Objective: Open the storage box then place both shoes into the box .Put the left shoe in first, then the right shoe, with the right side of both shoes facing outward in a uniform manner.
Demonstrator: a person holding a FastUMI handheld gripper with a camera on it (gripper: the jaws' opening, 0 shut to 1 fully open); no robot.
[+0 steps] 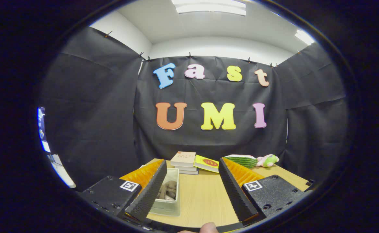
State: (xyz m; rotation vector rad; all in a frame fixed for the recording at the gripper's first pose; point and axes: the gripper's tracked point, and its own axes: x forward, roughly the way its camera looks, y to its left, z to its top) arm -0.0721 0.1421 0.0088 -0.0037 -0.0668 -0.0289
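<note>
A pale translucent storage box (170,200) stands on the wooden table (202,197), partly behind my left finger (149,192). Its top looks open, and brownish shoes (167,190) lie inside it. My gripper (192,191) hangs above the table's near part, open wide, with nothing between the fingers. The box sits at the inner side of the left finger, not between both.
A stack of books (184,161) and a yellow book (207,163) lie at the table's far side. A green and pink plush toy (252,160) rests at the far right. Black cloth walls close the booth. A fingertip (209,228) shows under the gripper.
</note>
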